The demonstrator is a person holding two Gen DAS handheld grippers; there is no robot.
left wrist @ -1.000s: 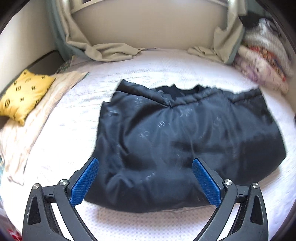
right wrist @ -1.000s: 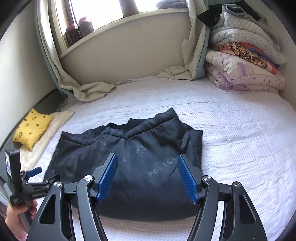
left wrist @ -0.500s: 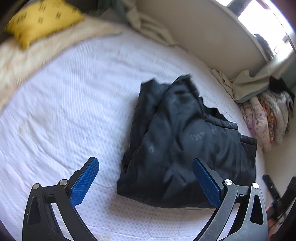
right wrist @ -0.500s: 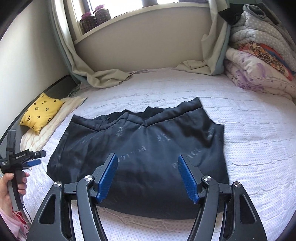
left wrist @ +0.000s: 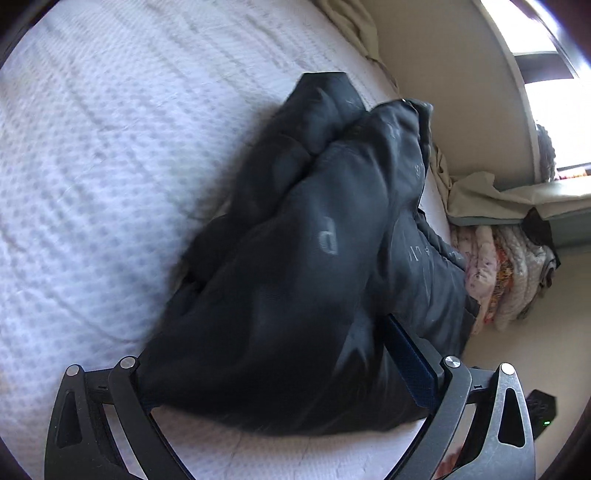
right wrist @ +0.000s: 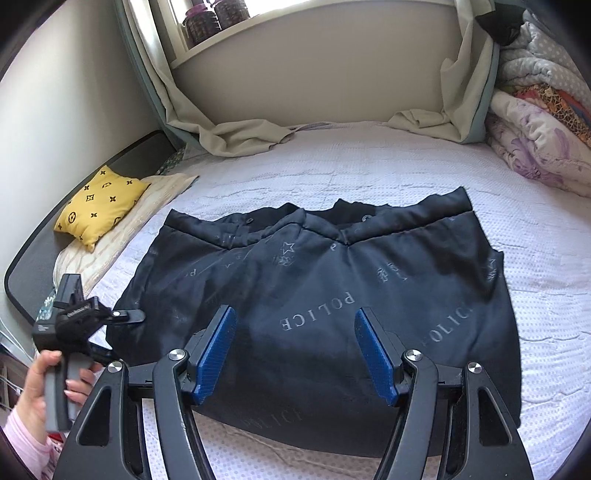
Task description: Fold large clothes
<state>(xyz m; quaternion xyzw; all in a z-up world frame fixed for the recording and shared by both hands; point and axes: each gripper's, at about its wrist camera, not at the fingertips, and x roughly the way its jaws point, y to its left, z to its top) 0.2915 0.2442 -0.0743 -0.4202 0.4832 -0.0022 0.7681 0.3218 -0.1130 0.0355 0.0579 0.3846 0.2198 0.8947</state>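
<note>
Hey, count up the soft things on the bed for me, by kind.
Black jacket: 1
Yellow cushion: 1
Pile of folded quilts: 1
Total: 3

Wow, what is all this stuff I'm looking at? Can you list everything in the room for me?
Jacket: one, black with grey POLICE lettering, lying folded mid-bed.
Bed cover: one, white, dotted.
Cushion: one, yellow with black marks, at the bed's left edge.
Curtains: two, beige, pooled at the far end.
Quilts: one folded stack, mixed colours, far right corner.
Jars: two, dark, on the windowsill.
Left gripper: black, its tip at the jacket's left edge, held by a hand in a pink sleeve.
Right gripper: black with blue pads, open above the jacket's near edge.
</note>
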